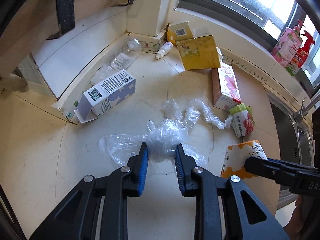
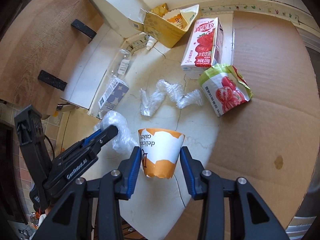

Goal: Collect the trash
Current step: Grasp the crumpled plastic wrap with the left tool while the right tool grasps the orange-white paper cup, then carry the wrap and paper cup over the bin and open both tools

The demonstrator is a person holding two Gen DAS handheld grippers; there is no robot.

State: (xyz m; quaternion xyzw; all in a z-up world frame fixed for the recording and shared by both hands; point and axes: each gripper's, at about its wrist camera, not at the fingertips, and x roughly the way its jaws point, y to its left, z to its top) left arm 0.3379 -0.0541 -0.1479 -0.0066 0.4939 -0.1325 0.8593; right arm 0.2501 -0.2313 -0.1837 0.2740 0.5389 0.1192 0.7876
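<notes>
A crumpled clear plastic bag (image 1: 164,138) lies bunched between the blue pads of my left gripper (image 1: 162,150), which is shut on it. From the right wrist view the same bag (image 2: 117,120) wraps around the left gripper's (image 2: 112,132) tip. My right gripper (image 2: 160,154) is shut on an orange-and-white paper cake cup (image 2: 160,144), held upside down by its sides. That cup (image 1: 240,156) and the right gripper (image 1: 258,164) show at the lower right of the left wrist view.
On the pale counter lie a twisted clear wrapper (image 2: 168,94), a strawberry milk carton (image 2: 204,44), a tomato packet (image 2: 226,88), a blue-and-white box (image 1: 110,94), a clear bottle (image 1: 126,54), a small white bottle (image 1: 164,50) and a yellow box (image 1: 198,52). A cardboard sheet (image 2: 270,100) covers the right side. A steel sink (image 1: 296,140) lies beyond.
</notes>
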